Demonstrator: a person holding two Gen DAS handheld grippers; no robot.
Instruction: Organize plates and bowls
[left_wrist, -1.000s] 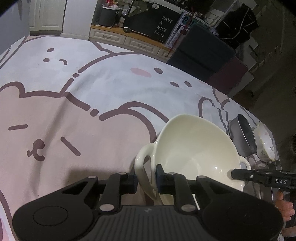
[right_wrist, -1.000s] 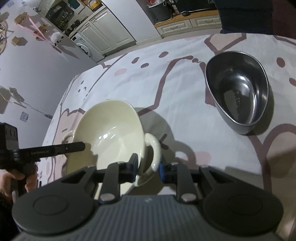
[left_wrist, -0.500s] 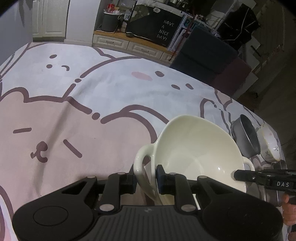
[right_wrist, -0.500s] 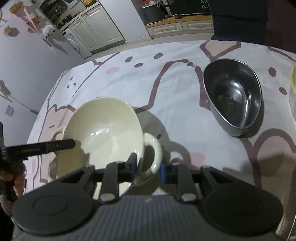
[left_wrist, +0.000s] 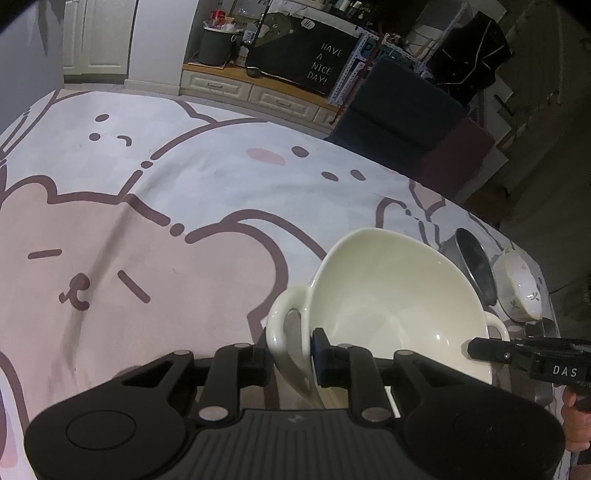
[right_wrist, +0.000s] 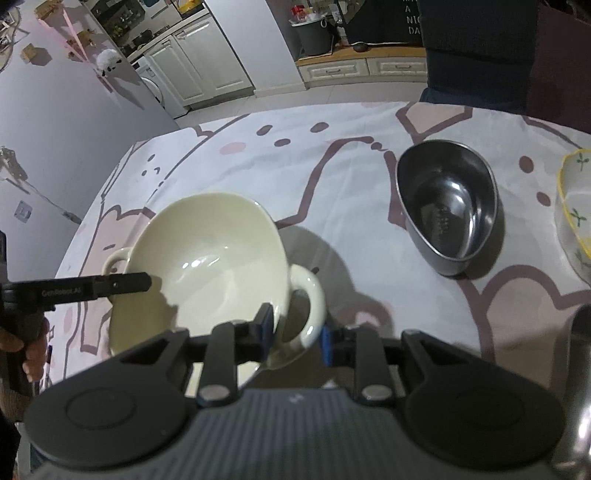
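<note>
A cream two-handled bowl hangs tilted just above the bear-print tablecloth and casts a shadow on it. My left gripper is shut on one loop handle. My right gripper is shut on the opposite loop handle. Each gripper's finger shows in the other view, at the bowl's far rim: the right gripper and the left gripper. A steel bowl stands on the cloth to the right, and a flower-painted bowl just beyond it.
The tablecloth stretches wide to the left of the bowl. A dark chair stands at the table's far edge, with low cabinets behind. A blurred metal object is at the right edge of the right wrist view.
Both grippers have risen a little with the cream bowl held between them. The steel bowl and the flowered bowl have not moved on the cloth.
</note>
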